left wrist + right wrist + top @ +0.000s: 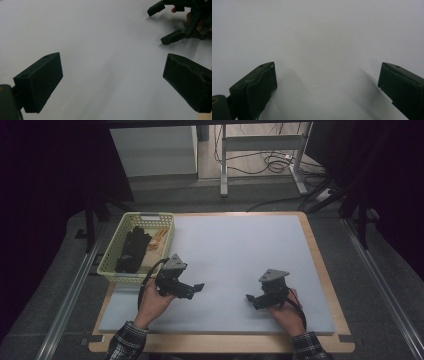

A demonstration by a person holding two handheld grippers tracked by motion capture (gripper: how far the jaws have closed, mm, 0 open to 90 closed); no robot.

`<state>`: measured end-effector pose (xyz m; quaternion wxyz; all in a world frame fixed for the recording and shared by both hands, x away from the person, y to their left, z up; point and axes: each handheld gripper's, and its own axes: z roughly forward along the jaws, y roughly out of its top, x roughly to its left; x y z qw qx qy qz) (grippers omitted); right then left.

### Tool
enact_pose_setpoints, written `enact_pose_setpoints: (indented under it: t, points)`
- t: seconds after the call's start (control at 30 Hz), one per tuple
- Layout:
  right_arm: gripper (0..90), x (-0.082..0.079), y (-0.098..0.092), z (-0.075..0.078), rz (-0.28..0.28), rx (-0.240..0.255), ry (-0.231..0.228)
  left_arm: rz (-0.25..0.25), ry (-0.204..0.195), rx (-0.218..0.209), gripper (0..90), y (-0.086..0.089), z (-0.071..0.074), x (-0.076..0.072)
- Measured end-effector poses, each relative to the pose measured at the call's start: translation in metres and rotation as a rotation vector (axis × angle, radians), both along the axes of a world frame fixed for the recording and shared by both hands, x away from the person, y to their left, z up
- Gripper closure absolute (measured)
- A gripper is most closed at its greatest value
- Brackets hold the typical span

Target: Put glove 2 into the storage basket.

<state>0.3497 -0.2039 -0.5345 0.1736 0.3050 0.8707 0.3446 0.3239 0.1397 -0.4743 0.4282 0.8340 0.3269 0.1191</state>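
My left gripper rests low over the front left of the white mat, held in a hand and pointing right. In the left gripper view its jaws stand wide apart, so the left gripper is open with bare mat between them. My right gripper sits at the front right, pointing left toward the other one. The right gripper is open too, with nothing between its fingers. From the left gripper view the right gripper lies at the upper right, jaws spread.
A pale yellow basket stands at the mat's left edge, holding black fabric items and tan pieces. The mat lies on a wooden tabletop. Desk legs and cables are on the floor beyond.
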Motion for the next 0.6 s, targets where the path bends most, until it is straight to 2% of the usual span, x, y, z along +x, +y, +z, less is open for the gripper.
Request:
enact_pose_setpoints:
  t: [0.27,0.6]
  points:
    - [1.7,0.0,0.0,0.0,0.002,-0.001,0.001,-0.025,0.008,0.02,2.8,-0.013,-0.014,-0.003]
    - [1.7,0.0,0.0,0.0,0.002,-0.001,0.001,-0.043,0.036,0.027,2.8,-0.018,-0.035,-0.007]
